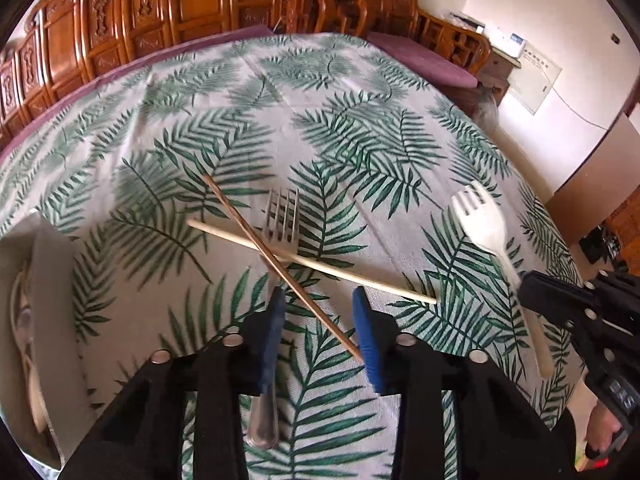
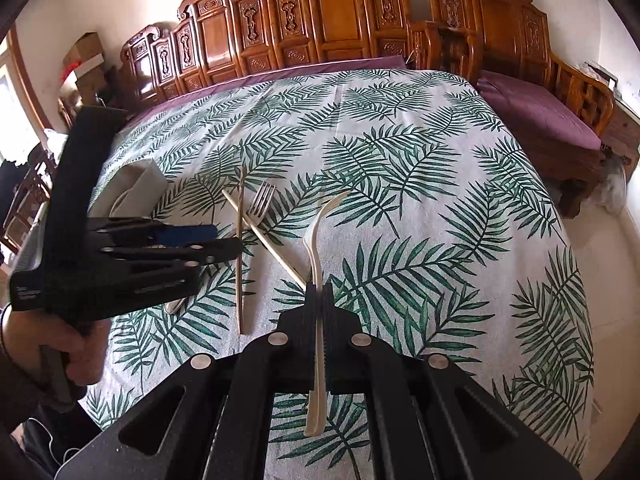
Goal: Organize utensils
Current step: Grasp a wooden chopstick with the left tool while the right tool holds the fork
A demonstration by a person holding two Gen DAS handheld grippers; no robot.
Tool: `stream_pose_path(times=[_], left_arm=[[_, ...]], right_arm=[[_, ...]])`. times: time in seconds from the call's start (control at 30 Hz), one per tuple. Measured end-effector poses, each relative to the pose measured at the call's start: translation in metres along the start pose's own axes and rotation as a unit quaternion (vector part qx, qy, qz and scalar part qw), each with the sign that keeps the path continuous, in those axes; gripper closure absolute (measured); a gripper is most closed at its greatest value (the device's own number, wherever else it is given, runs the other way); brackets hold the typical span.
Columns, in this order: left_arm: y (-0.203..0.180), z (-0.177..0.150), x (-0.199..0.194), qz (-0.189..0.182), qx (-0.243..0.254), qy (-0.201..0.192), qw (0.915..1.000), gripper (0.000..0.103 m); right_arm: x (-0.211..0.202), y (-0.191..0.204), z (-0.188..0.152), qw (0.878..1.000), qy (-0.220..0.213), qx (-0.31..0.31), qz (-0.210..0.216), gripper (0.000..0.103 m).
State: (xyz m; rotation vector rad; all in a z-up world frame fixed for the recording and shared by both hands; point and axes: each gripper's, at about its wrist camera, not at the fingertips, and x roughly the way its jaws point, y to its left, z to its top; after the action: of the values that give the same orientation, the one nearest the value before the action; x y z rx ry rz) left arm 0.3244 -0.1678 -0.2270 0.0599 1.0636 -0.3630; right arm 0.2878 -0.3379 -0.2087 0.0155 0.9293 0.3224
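My left gripper [image 1: 318, 304] is open, low over the table, its blue pads either side of a brown chopstick [image 1: 276, 266] that crosses a pale chopstick [image 1: 312, 262]. A metal fork [image 1: 280, 224] lies under them, its handle running below my left finger. My right gripper [image 2: 319, 292] is shut on the handle of a white plastic fork [image 2: 316, 236], held above the cloth; it also shows in the left wrist view [image 1: 486, 228]. The left gripper also shows in the right wrist view [image 2: 224, 242], beside the chopsticks [image 2: 239, 264] and the metal fork [image 2: 260, 200].
A grey utensil pouch [image 1: 48, 300] holding pale utensils lies at the left, also in the right wrist view [image 2: 136, 190]. The table carries a leaf-print cloth [image 2: 400, 168]. Carved wooden benches [image 2: 320, 28] with purple cushions stand behind it.
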Motion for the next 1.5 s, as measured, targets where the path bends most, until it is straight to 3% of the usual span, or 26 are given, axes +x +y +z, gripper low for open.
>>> stream_pose_path(times=[0.17, 0.5, 0.67, 1.03, 1.5], left_arm=[[0.000, 0.004, 0.019, 0.011, -0.005, 0.027, 0.9996, 0.083], [-0.002, 0.008, 0.028, 0.045, -0.010, 0.039, 0.9982, 0.085], [-0.001, 0.008, 0.026, 0.053, -0.020, 0.043, 0.9975, 0.094], [-0.002, 0.007, -0.005, 0.058, 0.002, 0.015, 0.9982, 0.099], [0.018, -0.019, -0.073, 0.030, -0.013, -0.030, 0.9990, 0.099]], right_arm=[[-0.003, -0.004, 0.001, 1.000, -0.003, 0.008, 0.004, 0.099], [-0.008, 0.000, 0.001, 1.000, -0.006, 0.005, 0.010, 0.099], [-0.008, -0.003, 0.001, 1.000, -0.006, 0.008, 0.012, 0.099], [-0.006, -0.003, 0.000, 1.000, -0.003, 0.007, 0.011, 0.099], [-0.015, 0.010, 0.002, 1.000, -0.012, -0.007, 0.013, 0.099]])
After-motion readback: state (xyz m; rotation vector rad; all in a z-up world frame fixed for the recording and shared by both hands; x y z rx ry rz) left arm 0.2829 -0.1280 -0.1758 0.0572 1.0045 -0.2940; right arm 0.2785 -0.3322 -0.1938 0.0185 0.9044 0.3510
